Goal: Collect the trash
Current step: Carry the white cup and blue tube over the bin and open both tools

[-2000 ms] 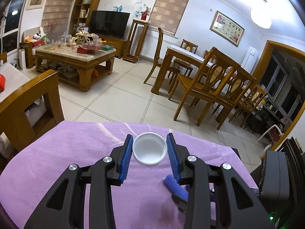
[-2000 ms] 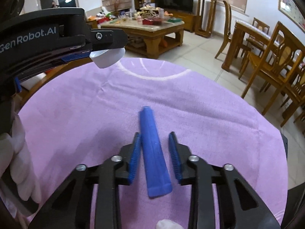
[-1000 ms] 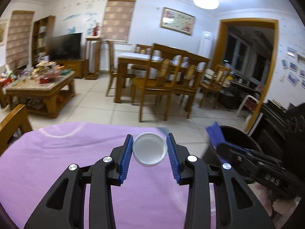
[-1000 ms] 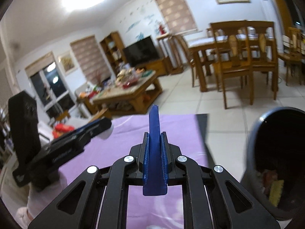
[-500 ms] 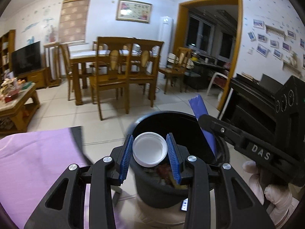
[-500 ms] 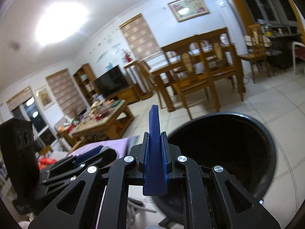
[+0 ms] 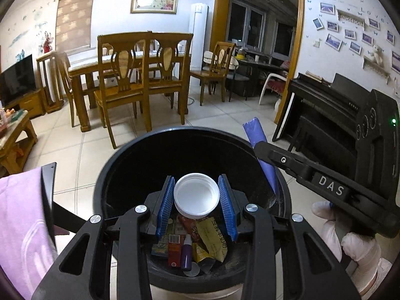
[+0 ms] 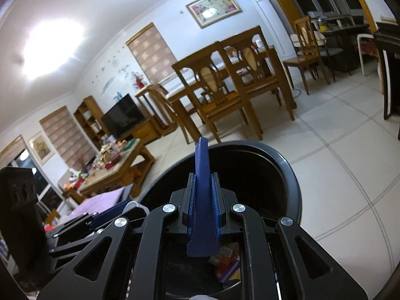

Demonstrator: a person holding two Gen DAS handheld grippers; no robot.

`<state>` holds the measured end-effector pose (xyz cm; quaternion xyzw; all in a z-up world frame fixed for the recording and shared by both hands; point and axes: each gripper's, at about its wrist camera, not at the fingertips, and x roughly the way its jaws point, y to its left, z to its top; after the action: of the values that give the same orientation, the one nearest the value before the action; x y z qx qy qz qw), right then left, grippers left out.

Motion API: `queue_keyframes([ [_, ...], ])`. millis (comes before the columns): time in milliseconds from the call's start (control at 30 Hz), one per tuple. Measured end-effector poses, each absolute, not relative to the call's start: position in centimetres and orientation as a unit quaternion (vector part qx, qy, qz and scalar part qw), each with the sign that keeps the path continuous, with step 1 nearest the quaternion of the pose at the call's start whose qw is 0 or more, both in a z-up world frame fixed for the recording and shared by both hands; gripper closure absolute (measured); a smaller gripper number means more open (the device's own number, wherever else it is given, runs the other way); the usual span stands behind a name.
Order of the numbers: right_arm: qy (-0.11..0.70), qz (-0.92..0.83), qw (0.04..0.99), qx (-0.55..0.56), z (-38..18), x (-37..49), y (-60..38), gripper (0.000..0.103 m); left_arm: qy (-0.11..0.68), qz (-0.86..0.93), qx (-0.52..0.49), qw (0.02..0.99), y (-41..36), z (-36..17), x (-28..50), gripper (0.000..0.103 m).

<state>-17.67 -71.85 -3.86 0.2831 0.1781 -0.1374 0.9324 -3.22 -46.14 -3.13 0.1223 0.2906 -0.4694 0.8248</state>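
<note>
While both grippers hang over the black bin point(image 7: 120, 172), you can see wrappers point(image 7: 212, 235), a small red box point(image 7: 174, 250) and a little purple bottle point(image 7: 186, 252) lying at its bottom. Left gripper point(image 7: 196, 195) is clamped on a white lid point(image 7: 196, 193), open side up, right above the rubbish. Right gripper point(image 8: 203, 200) is squeezed tight on a blue tube point(image 8: 202, 187), which stands up between the pads, tip over the bin's rim. From the left camera the tube point(image 7: 257, 137) slants over the bin's right edge. A white-gloved hand point(image 7: 350, 237) grips the right tool from below. A purple-clothed surface point(image 7: 22, 212) sits just left of the bin.
</note>
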Motion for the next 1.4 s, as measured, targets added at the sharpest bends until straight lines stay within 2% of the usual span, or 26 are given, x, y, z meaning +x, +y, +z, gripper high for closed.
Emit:
queue_keyframes([
  [933,0.197,-0.144,0.924,0.296,-7.2,-14.6,-72.1,0.089,0.312,-0.468,0.137,0.815,-48.3,-4.6,-3.0,0.066],
  [1033,0.198,-0.144,0.923,0.296,-7.6,-14.5,-72.0,0.082,0.313,-0.464,0.138,0.818,-48.2,-4.7,-2.9,0.065],
  [1067,0.199,-0.143,0.923,0.297,-7.6,-14.5,-72.1,0.074,0.313,-0.463,0.138,0.818,-48.2,-4.6,-2.9,0.065],
  [1133,0.201,-0.141,0.922,0.299,-7.5,-14.2,-72.0,0.057,0.314,-0.460,0.139,0.819,-48.3,-4.6,-3.0,0.058],
  [1167,0.203,-0.140,0.922,0.299,-7.8,-14.1,-71.9,0.047,0.311,-0.457,0.141,0.821,-48.2,-4.6,-3.1,0.040],
  [1200,0.203,-0.140,0.922,0.298,-7.9,-14.1,-71.8,0.045,0.304,-0.451,0.142,0.827,-48.1,-4.4,-3.2,0.021],
  [1300,0.196,-0.144,0.926,0.289,-7.6,-14.5,-71.4,0.045,0.284,-0.445,0.143,0.837,-47.7,-4.1,-3.5,0.011],
  [1400,0.189,-0.144,0.928,0.287,-7.6,-14.9,-71.1,0.038,0.286,-0.449,0.146,0.834,-47.7,-4.1,-3.5,0.005],
])
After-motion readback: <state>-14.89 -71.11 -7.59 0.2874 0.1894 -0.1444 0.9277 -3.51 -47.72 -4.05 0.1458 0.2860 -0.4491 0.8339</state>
